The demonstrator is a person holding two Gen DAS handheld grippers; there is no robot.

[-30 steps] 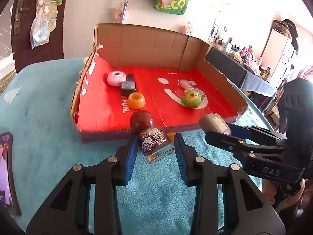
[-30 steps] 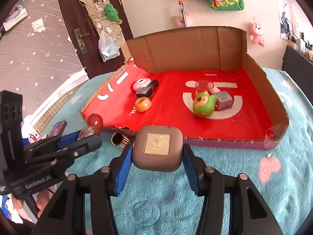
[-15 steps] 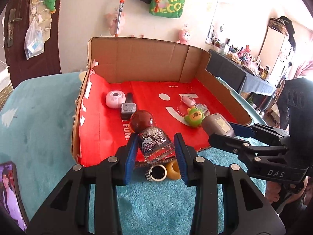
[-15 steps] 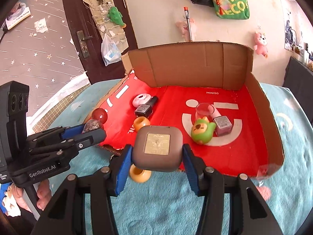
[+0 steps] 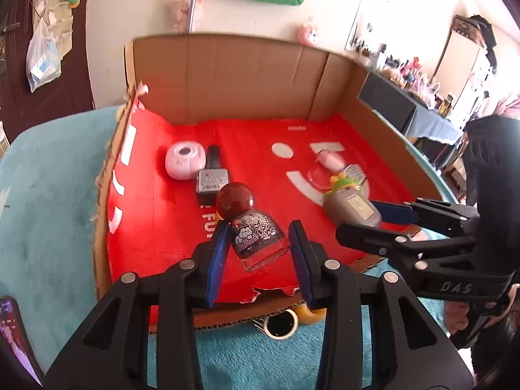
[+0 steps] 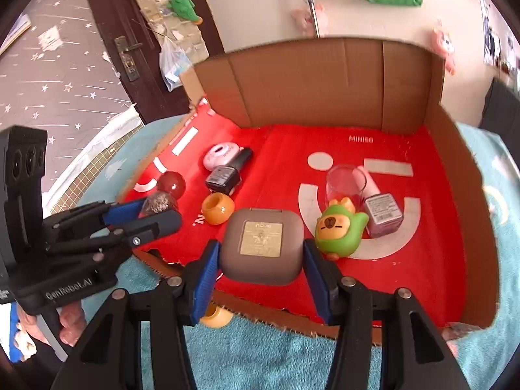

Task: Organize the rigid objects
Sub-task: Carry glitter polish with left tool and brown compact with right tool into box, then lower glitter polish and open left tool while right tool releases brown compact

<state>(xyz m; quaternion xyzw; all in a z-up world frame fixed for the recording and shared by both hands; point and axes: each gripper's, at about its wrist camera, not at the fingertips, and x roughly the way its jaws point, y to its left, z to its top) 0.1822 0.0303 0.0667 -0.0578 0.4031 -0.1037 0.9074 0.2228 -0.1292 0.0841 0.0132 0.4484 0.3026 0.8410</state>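
Two wrist fisheyes, close, angled down from the near edge, sharing the red-lined cardboard box (image 5: 354, 149) (image 6: 286, 149)

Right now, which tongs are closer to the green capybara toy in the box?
Right. The right tongs, holding the brown case, sit just beside the green toy. The left tongs, holding the glitter bottle, are across the box.
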